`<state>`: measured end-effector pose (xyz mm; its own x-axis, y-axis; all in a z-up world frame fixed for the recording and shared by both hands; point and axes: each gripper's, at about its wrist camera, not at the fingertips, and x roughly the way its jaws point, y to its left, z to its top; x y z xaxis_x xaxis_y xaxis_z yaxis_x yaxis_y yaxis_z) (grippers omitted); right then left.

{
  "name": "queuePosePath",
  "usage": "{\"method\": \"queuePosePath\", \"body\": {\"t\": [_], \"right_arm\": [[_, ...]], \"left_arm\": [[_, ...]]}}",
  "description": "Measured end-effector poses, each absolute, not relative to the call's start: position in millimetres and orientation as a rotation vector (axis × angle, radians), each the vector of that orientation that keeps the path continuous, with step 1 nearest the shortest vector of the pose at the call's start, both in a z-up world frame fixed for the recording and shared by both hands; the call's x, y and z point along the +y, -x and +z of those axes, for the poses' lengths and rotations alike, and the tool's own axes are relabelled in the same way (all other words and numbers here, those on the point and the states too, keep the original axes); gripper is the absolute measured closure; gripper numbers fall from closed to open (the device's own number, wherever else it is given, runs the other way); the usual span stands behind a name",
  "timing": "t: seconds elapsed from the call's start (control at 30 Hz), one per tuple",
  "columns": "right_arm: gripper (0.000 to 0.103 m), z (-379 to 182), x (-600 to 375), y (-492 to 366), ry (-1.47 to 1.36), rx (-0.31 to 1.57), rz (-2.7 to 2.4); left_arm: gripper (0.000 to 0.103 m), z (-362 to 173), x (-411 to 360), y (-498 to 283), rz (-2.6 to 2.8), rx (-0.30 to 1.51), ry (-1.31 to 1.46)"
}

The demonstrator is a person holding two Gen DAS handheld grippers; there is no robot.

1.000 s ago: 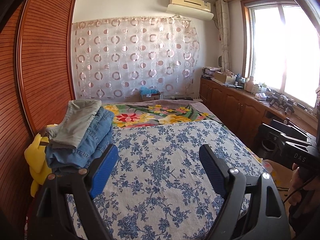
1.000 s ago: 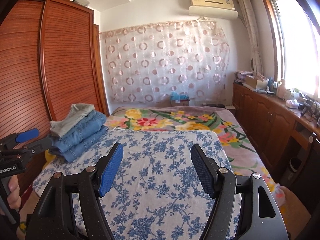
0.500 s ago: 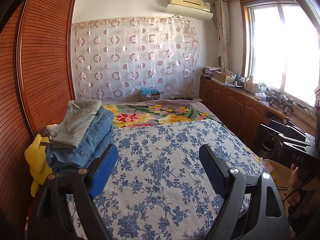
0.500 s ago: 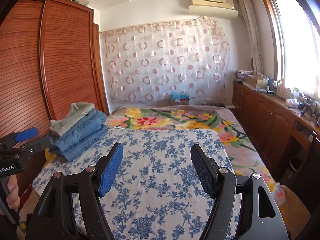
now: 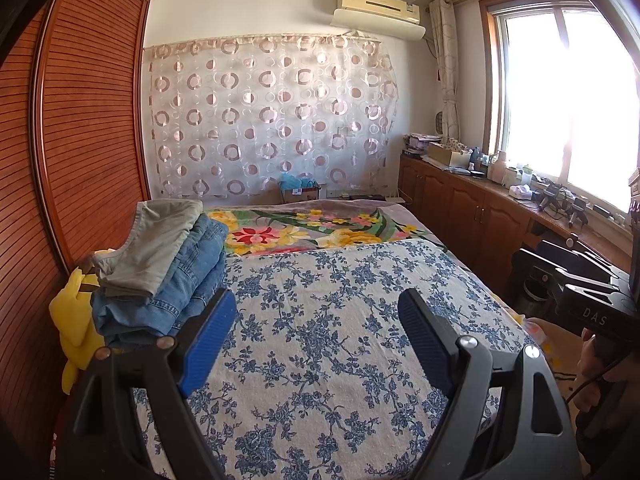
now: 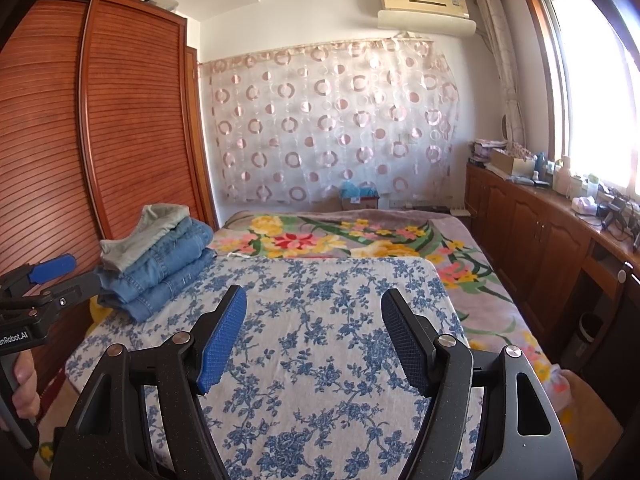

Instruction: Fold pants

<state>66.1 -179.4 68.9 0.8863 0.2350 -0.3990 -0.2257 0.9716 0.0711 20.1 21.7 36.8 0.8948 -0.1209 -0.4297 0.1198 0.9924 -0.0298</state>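
We see a bed point(image 5: 328, 320) under a blue floral cover, a louvred wooden wardrobe point(image 5: 80, 140) left, a circle-patterned curtain point(image 5: 268, 120) behind, an air conditioner point(image 5: 378, 4) above, and a sunlit window point(image 5: 560, 100) over wooden cabinets point(image 5: 472, 216).

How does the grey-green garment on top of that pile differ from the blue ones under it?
The grey-green pants are a pale, smooth-looking cloth, while the blue jeans are denim with visible seams. The grey-green pants lie on top as one folded piece; the blue jeans beneath make up several thicker layers. The top piece also sits askew, overhanging the jeans toward the wardrobe side. Both are folded and stacked at the bed's left edge, on the blue-flowered sheet.
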Motion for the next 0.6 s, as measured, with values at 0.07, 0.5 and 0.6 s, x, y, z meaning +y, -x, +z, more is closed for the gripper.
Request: {"method": "queuePosePath", "body": {"t": [0.07, 0.5, 0.6], "right_arm": [[0.031, 68.9, -179.2, -65.7, -0.023, 0.419, 0.239], [0.031, 67.6, -178.8, -65.3, -0.021, 0.415, 0.238], [0.031, 67.7, -178.8, -65.3, -0.021, 0.414, 0.237]], "left_arm": [[0.019, 36.7, 21.9, -19.8, -0.124, 0.444, 0.002], [0.019, 35.9, 22.6, -18.8, -0.125, 0.444, 0.003], [0.019, 36.1, 21.9, -18.8, -0.125, 0.443, 0.002]]}}
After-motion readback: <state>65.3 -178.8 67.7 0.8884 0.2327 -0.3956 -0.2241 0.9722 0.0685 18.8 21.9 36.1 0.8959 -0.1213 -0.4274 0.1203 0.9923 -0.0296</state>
